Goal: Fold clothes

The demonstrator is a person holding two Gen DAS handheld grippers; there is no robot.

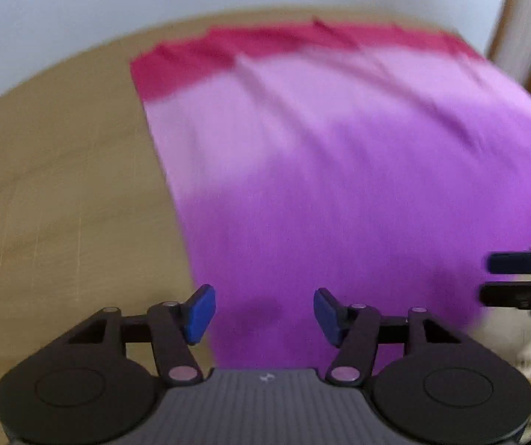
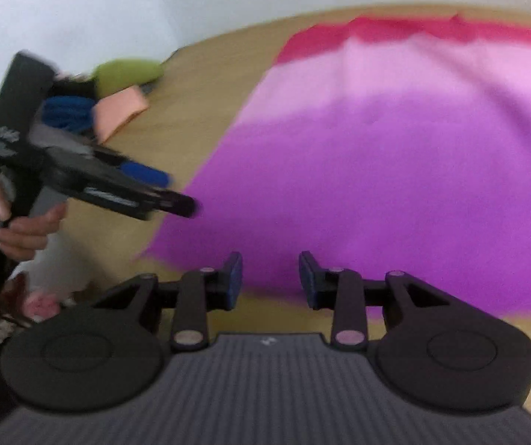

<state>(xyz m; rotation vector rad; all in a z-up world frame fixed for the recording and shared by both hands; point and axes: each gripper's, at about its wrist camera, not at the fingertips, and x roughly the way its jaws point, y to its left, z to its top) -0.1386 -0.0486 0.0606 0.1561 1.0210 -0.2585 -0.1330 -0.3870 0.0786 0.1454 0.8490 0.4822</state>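
A cloth (image 1: 339,185) lies spread flat on the wooden table (image 1: 61,185), purple near me, fading to pale pink, with a red band at the far edge. My left gripper (image 1: 263,313) hovers over its near left part, open, blue pads apart with nothing between them. My right gripper (image 2: 271,280) is open above the near edge of the cloth (image 2: 395,185), also holding nothing. From the right wrist view, the left gripper (image 2: 169,189) shows at the left in a person's hand (image 2: 24,230). The right gripper (image 1: 506,278) enters the left wrist view at the right edge. Both views are blurred.
A pile of clothes sits at the table's far left: a green piece (image 2: 128,72), a peach one (image 2: 121,111) and a blue one (image 2: 67,113). A wooden chair frame (image 1: 506,18) stands behind the table's far right. A white wall runs behind.
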